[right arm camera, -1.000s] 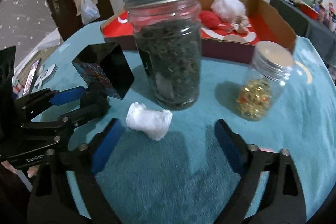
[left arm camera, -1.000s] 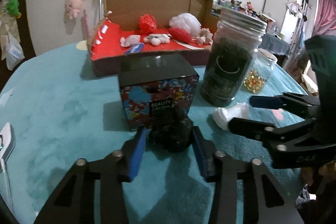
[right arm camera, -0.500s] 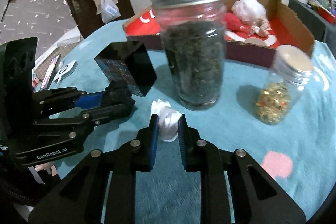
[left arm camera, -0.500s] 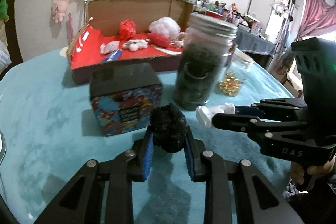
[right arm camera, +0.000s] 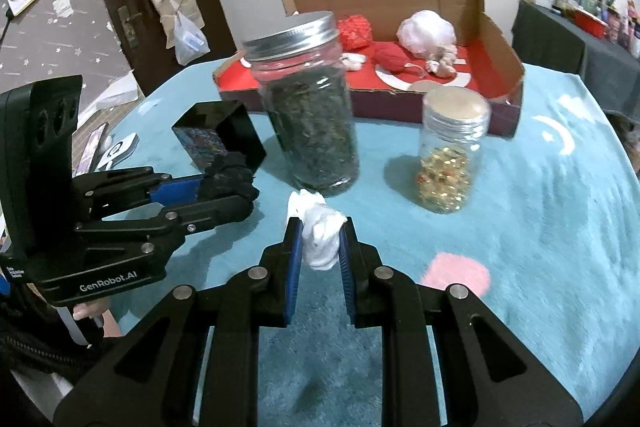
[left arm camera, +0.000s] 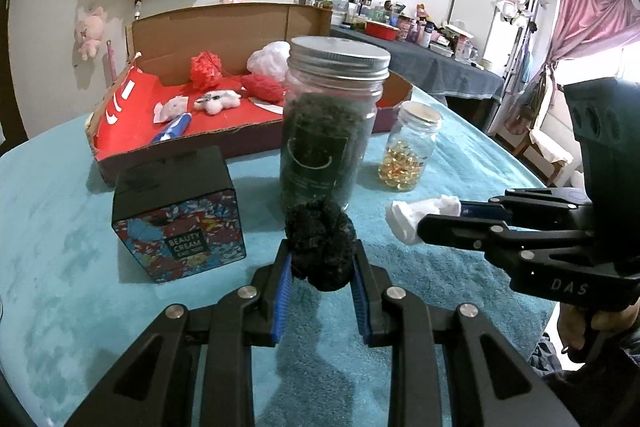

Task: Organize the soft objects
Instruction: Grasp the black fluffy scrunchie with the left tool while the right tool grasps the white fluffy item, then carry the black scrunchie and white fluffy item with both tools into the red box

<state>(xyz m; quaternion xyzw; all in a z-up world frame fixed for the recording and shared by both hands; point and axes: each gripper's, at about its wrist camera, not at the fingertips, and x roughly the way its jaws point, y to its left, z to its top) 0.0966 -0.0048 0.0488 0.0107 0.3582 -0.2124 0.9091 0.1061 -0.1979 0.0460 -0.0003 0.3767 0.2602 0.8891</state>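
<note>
My left gripper [left arm camera: 320, 259] is shut on a fluffy black pompom [left arm camera: 320, 241], held just above the teal cloth. The right gripper [right arm camera: 319, 239] is shut on a small white soft lump [right arm camera: 318, 231], also off the cloth. Each gripper shows in the other's view: the right gripper [left arm camera: 420, 223] with the white lump [left arm camera: 412, 215] to my right, the left gripper [right arm camera: 236, 195] with the pompom [right arm camera: 230, 179] to my left. Behind stands an open cardboard box [left arm camera: 120, 143] with a red floor, holding red, white and plush soft items.
A tall lidded jar of dark leaves [left arm camera: 328, 123] stands right ahead of both grippers. A small jar of yellow capsules [left arm camera: 408, 151] is to its right, a black printed cream box [left arm camera: 180, 215] to its left. The round table [left arm camera: 60, 267] wears teal cloth.
Both grippers closed on their objects, the left on the black pompom and the right on the white lump, and lifted them slightly off the cloth while shifting toward the jars.
</note>
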